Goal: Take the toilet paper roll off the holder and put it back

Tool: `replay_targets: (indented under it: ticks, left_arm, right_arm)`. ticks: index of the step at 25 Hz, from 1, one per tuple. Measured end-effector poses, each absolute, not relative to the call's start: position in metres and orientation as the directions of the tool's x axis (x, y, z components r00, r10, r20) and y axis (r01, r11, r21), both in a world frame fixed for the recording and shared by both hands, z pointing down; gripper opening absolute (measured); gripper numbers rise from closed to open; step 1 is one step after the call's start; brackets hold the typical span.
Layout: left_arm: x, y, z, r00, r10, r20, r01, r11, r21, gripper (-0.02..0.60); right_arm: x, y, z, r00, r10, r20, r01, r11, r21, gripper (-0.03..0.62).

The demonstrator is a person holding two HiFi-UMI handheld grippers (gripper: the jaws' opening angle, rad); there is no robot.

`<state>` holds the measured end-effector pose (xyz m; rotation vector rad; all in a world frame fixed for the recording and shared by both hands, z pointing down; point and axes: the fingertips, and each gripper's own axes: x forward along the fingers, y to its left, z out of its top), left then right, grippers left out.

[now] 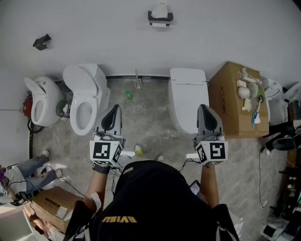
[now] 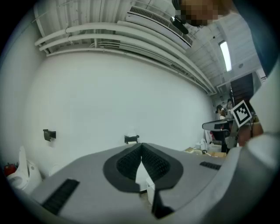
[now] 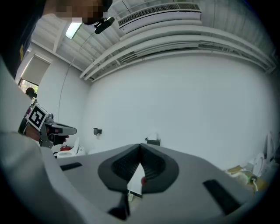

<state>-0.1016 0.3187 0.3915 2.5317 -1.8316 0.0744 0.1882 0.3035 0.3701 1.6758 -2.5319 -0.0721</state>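
A white toilet paper roll (image 1: pixel 161 10) sits on a black wall holder (image 1: pixel 160 19) high on the white wall, far ahead of both grippers. In the left gripper view the holder (image 2: pixel 131 139) is small, just above the jaw tips; in the right gripper view the holder (image 3: pixel 153 141) shows the same way. My left gripper (image 1: pixel 113 115) and right gripper (image 1: pixel 205 114) are held side by side in front of the person's body, pointing at the wall. Both are shut, jaw tips touching, with nothing between them.
An open toilet (image 1: pixel 87 96) and a closed white toilet (image 1: pixel 187 96) stand against the wall, with another toilet (image 1: pixel 41 99) at far left. A cardboard box (image 1: pixel 237 101) with items on top is at right. A second empty black holder (image 1: pixel 42 41) is on the wall at left.
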Motion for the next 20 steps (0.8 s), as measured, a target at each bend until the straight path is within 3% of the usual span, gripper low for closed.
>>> replay_targets:
  ticks: [7, 14, 20]
  left_arm:
    - [-0.103, 0.311, 0.392, 0.330, -0.943, 0.052, -0.944, -0.330, -0.011, 0.011]
    - [-0.103, 0.314, 0.396, 0.330, -0.942, 0.068, -0.944, -0.331, -0.007, 0.011]
    - [-0.106, 0.319, 0.396, 0.320, -0.945, 0.070, -0.947, -0.321, -0.001, 0.011]
  right_arm:
    - [0.177, 0.299, 0.367, -0.384, -0.922, 0.049, -0.918, 0.387, 0.087, -0.003]
    - [0.179, 0.294, 0.366, -0.375, -0.925, 0.057, -0.921, 0.378, 0.088, 0.242]
    - [0.182, 0.293, 0.364, -0.372, -0.927, 0.056, -0.923, 0.375, 0.080, 0.391]
